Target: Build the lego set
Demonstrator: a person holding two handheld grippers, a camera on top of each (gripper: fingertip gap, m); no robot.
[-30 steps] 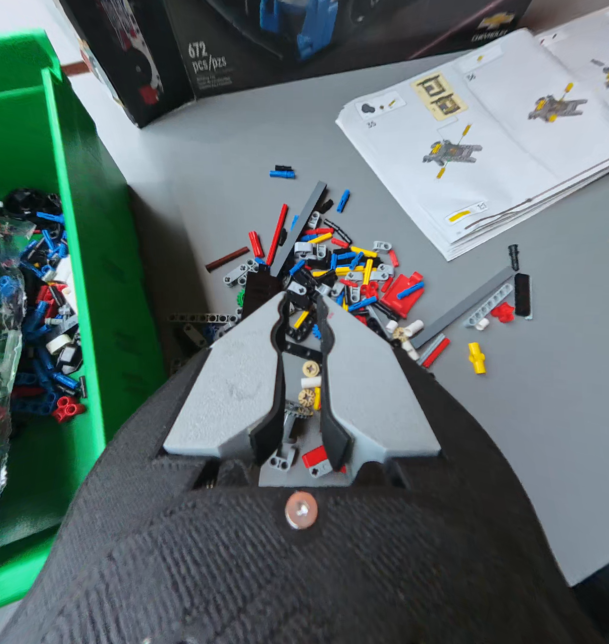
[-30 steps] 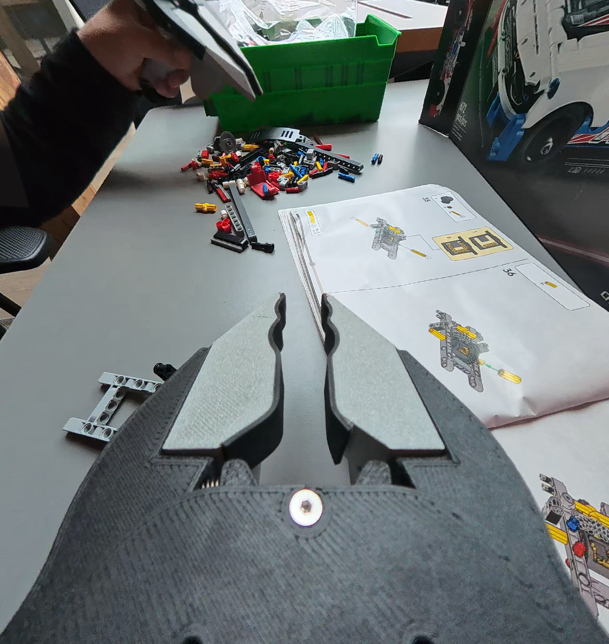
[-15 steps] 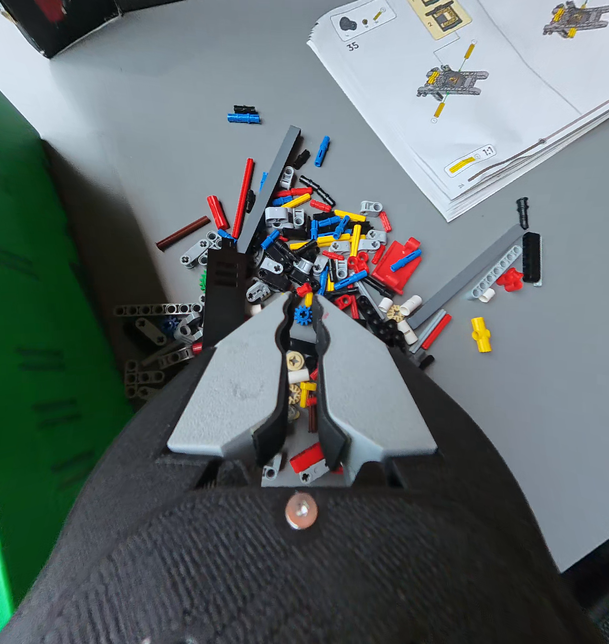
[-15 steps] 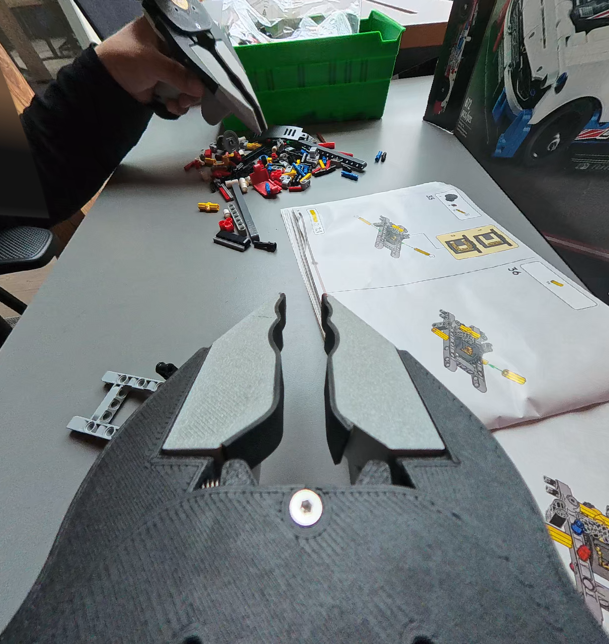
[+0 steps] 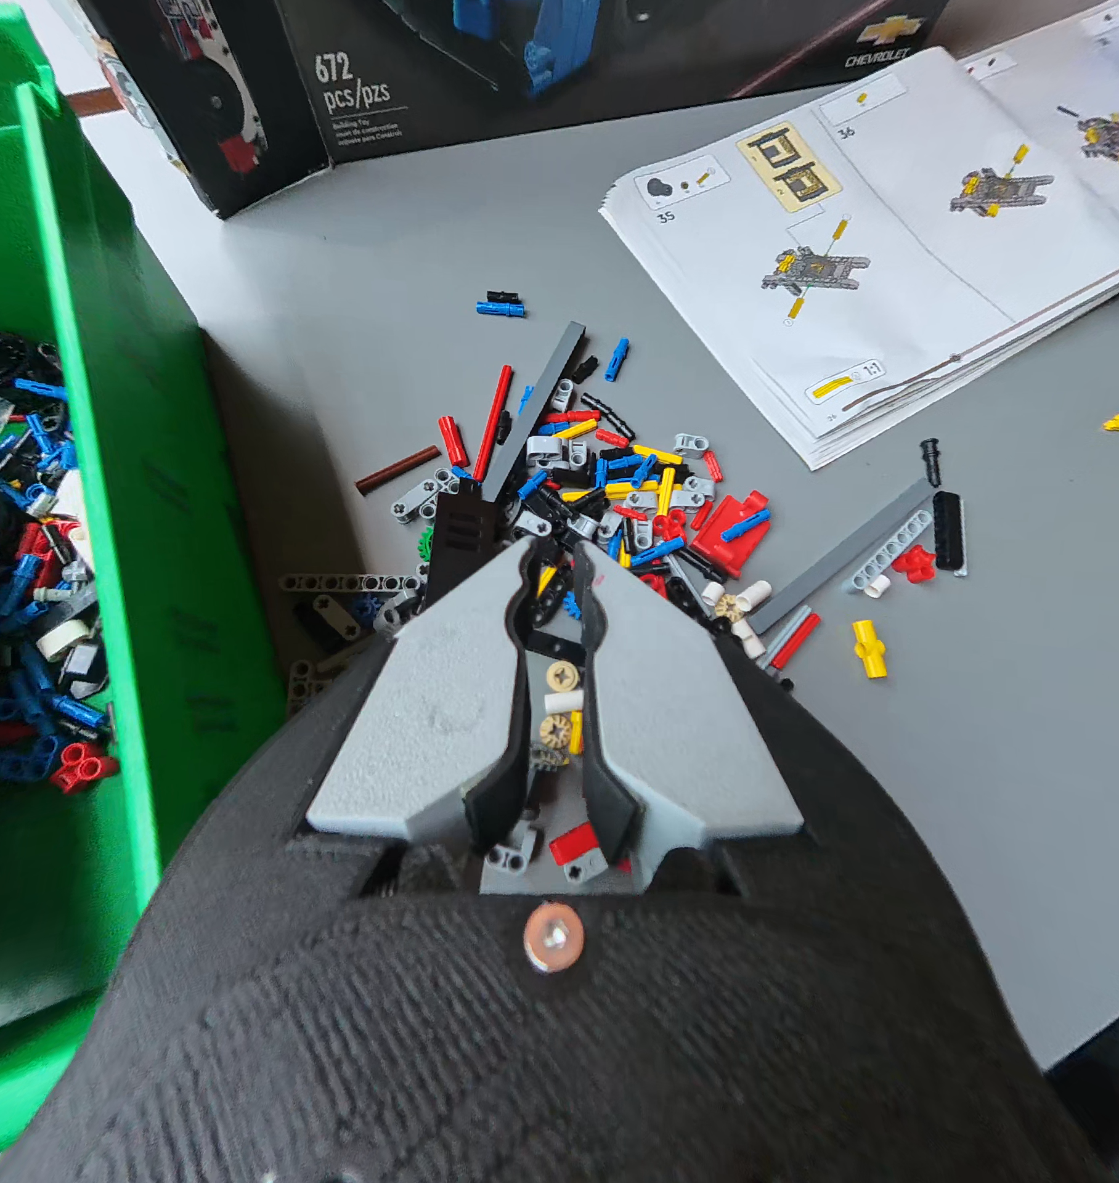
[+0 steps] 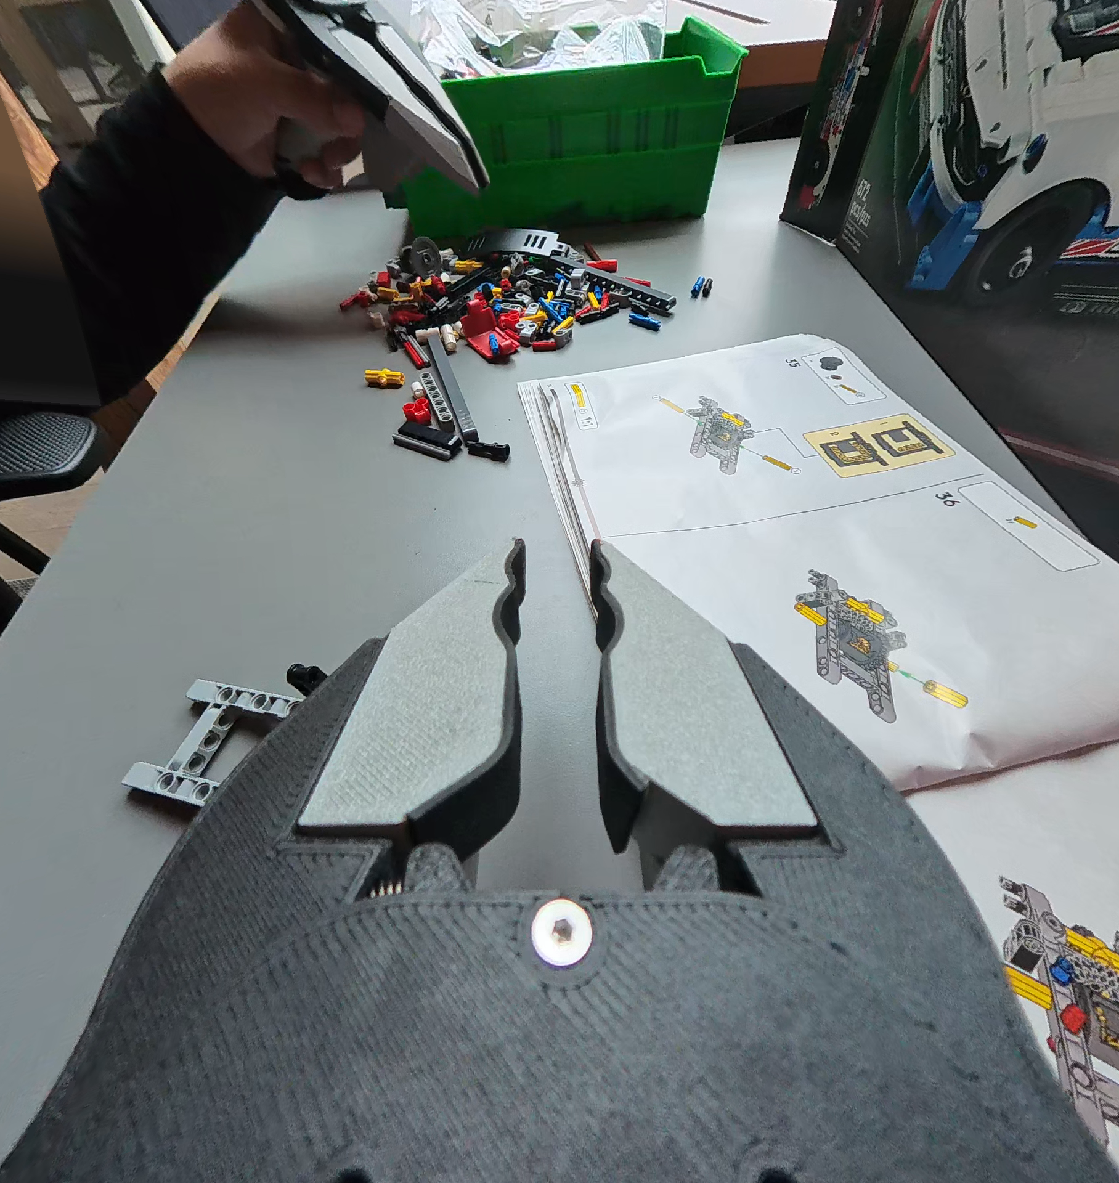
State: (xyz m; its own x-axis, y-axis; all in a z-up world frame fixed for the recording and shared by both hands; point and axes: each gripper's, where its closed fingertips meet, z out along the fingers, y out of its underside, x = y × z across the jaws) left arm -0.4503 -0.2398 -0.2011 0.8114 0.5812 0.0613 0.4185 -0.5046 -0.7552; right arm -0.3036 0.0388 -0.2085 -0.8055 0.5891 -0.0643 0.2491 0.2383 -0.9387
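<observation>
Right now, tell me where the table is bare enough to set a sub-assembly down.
Bare grey table lies between the loose parts pile and the grey frame piece, left of the instruction booklet. A smaller bare strip runs between the pile and the set box. It is crowded around the pile by the green bin, under the left gripper.

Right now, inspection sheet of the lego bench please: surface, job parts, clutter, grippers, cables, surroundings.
Surface: flat grey tabletop, nothing spilled.
Job's things: loose heap of small multicoloured lego parts; light grey H-shaped lego frame apart, near right gripper; open white instruction booklet.
Clutter: lone yellow connector piece; blue and black pin pair off the heap.
Grippers: left gripper above the heap, jaws slightly apart, empty; right gripper at booklet edge, jaws apart, empty.
Cables: nothing seen.
Surroundings: green plastic bin of parts; black set box; black chair.
</observation>
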